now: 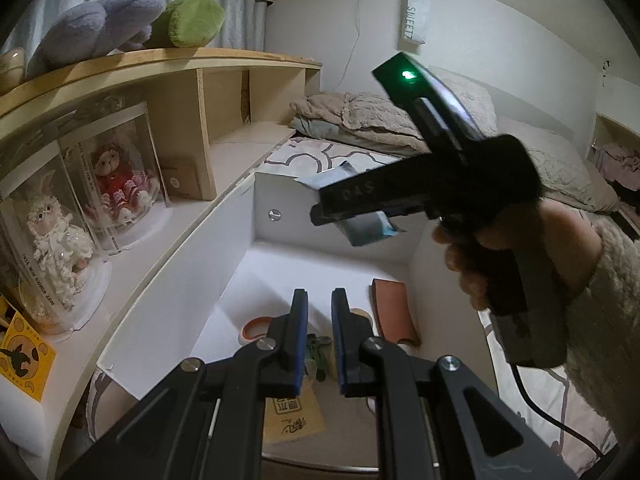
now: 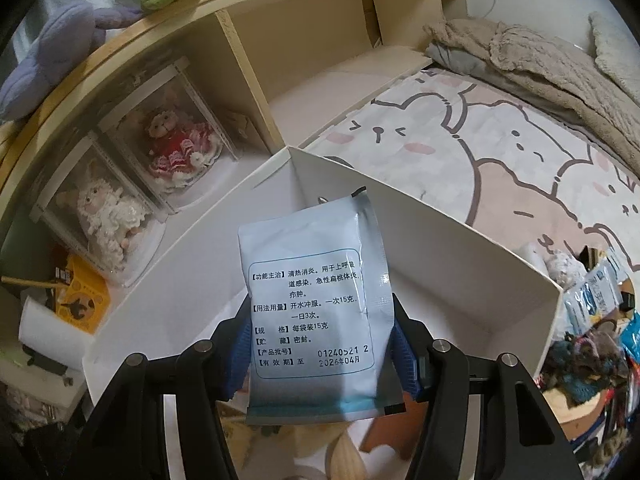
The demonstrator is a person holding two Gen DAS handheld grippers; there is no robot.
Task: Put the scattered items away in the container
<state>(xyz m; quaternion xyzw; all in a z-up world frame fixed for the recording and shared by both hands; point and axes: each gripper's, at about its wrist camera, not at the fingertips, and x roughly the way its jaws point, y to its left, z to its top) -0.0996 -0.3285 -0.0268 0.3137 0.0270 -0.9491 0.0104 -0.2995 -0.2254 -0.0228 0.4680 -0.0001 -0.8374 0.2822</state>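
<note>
Right tool [image 2: 320,344]: pinching a pale blue sachet [image 2: 316,320] by its two side edges between the blue pads [image 2: 404,356]; the printed face of the sachet, with black text in a rounded frame, is toward the wrist camera.
Sachet position: held in the air above the open white container [image 2: 460,248], over its far end, not touching the walls as far as can be seen.
Right hand [image 1: 476,264]: wrapped around the black handle of its tool, in a fuzzy cream sleeve [image 1: 600,304]; a green light [image 1: 408,75] glows on top of the unit.
Left tool [image 1: 320,344]: blue pads pressed near together with only a narrow slit between them, nothing held; it hangs over the near end of the container.
Container contents: a roll of tape [image 1: 256,328], a reddish-brown flat case [image 1: 394,312] and a yellow card [image 1: 294,416] lie on its floor.
Container place: on the bed, beside a wooden shelf [image 1: 200,92] holding two boxed dolls [image 1: 116,176].
Still outside: more sachets [image 2: 596,292] and dark clutter lie on the bed sheet [image 2: 480,140] beyond the container's right wall.
</note>
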